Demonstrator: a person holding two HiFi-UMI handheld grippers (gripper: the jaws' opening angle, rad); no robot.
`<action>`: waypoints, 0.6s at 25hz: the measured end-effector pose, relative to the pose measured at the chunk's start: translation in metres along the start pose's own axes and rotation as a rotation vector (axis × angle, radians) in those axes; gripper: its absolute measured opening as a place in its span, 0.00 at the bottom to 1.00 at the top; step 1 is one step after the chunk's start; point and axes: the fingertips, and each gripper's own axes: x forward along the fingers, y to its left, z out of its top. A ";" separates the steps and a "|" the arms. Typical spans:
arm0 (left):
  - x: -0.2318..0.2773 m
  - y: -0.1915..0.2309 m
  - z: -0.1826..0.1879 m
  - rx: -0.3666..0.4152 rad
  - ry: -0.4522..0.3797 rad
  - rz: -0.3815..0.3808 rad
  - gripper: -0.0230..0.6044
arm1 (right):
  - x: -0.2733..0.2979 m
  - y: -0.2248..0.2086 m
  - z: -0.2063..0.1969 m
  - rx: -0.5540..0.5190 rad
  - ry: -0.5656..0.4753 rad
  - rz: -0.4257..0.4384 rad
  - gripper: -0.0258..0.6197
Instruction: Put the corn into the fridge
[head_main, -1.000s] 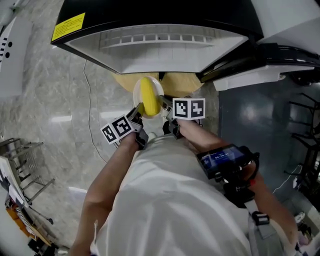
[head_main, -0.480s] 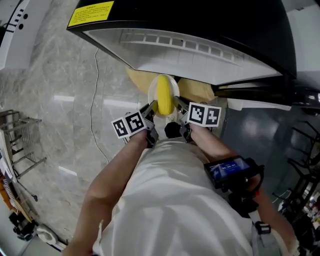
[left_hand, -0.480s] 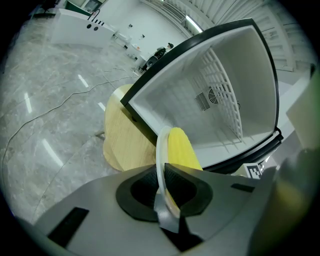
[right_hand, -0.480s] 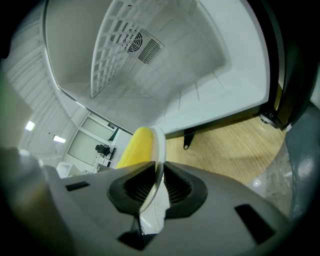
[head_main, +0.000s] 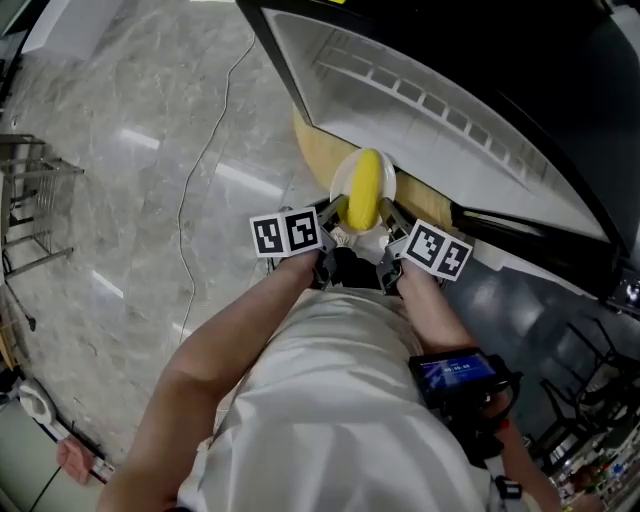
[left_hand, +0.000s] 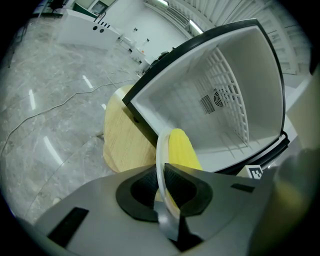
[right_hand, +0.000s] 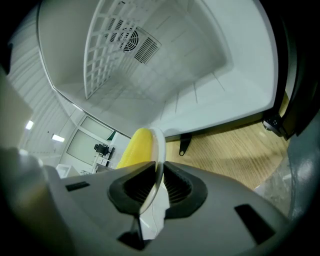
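No legible text, brand or number is present. The black-and-white square marker left of centre (head_main: 287, 233) and its counterpart right of centre (head_main: 438, 250) carry patterns only. The blue-lit rectangular screen at lower right (head_main: 455, 373) shows characters too small to read.

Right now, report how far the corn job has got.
Done: the fridge stands open; the corn lies on a plate. In hand: left gripper and right gripper each clamp the plate's rim, holding it before the opening. Remaining: set it inside and release.
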 end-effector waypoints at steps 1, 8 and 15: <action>0.001 0.000 0.001 -0.001 -0.004 0.001 0.08 | 0.000 0.000 0.001 0.002 -0.004 -0.002 0.09; 0.004 -0.001 0.006 -0.007 -0.019 0.007 0.08 | 0.003 -0.001 0.009 -0.015 -0.018 -0.012 0.09; 0.015 -0.001 0.010 -0.010 -0.022 0.011 0.08 | 0.008 -0.007 0.017 -0.038 -0.028 -0.031 0.09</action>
